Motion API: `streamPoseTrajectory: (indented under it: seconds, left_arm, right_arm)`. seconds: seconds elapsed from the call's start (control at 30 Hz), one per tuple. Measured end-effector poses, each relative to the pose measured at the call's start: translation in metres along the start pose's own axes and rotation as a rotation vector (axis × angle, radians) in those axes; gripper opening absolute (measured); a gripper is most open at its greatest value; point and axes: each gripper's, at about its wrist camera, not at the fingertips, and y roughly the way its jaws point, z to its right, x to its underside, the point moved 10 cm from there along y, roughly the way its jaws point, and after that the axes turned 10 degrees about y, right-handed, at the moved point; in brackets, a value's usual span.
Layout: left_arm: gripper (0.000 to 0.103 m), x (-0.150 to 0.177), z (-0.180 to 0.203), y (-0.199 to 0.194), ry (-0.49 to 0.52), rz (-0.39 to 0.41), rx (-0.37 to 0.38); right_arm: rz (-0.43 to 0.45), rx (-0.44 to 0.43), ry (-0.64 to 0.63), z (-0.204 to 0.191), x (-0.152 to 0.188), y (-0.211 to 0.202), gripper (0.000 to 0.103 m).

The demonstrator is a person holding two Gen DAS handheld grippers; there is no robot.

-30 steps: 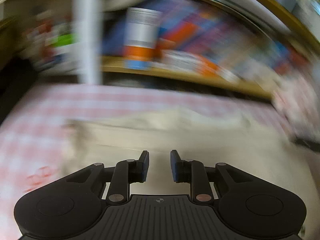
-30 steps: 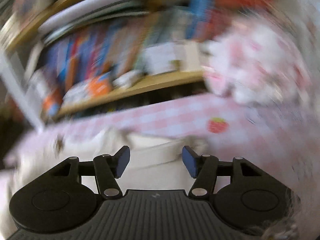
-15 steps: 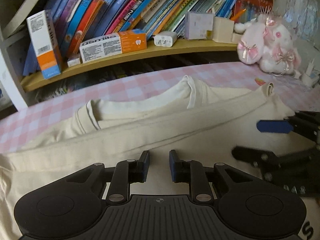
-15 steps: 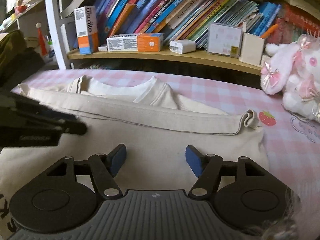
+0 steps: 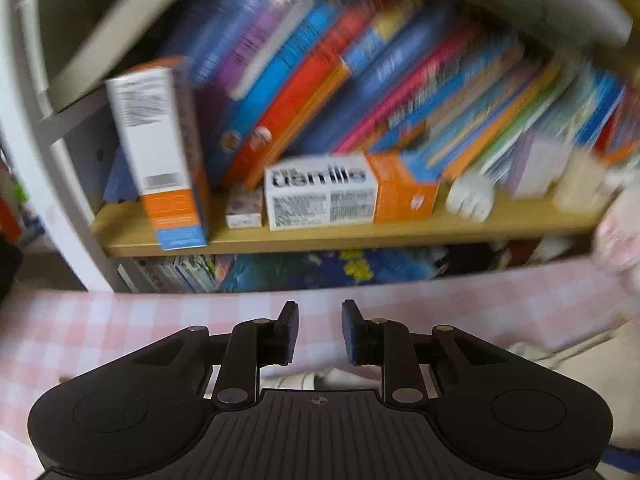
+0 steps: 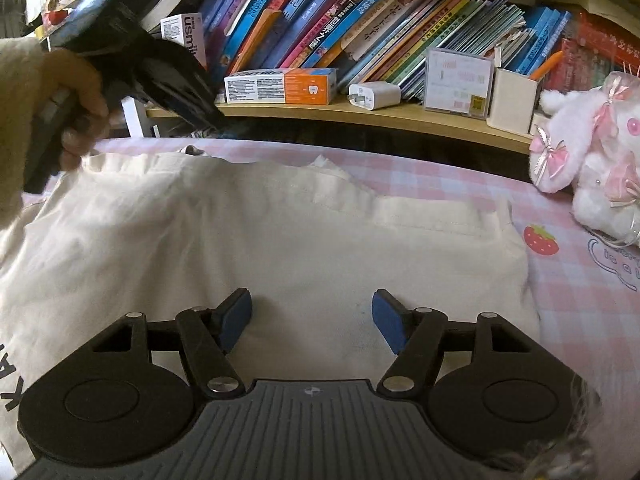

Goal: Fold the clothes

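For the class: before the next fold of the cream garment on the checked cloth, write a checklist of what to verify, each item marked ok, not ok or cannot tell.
1. Garment lies flat on the checked cloth: ok, only mild wrinkles.
2. Right gripper empty, above the garment: ok, jaws apart, nothing between them.
3. Left gripper empty: ok, jaws opening with a narrow gap, only cloth behind.
4. Left gripper at the garment's far left corner: cannot tell, its view is blurred; the right view shows it above that edge.
5. Plush toy off the garment: ok, it sits to the right.
6. Far hem straight: not ok, it bumps up near the middle.
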Motion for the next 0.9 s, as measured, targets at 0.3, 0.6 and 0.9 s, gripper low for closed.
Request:
streamPoseTrajectory:
  seconds: [0.3,0.6,0.9]
  left_arm:
    - [0.025,0.112,-0.015,-0.081,0.14,-0.078,-0.069]
    - [0.025,0.194,-0.093,-0.139,-0.114,-0.168,-0.202]
    - [0.037,0.229,-0.124,-0.163,-0.334,-0.179,-0.118]
  right_arm:
    - [0.041,0.018,0.077,0.023,-0.011,-0.016,0.069]
    - [-0.013,0.156,0.418,0.114,0.013,-0.07,0.065]
    - [-0.082,0.127,0.525,0.105,0.05,-0.1,0.045]
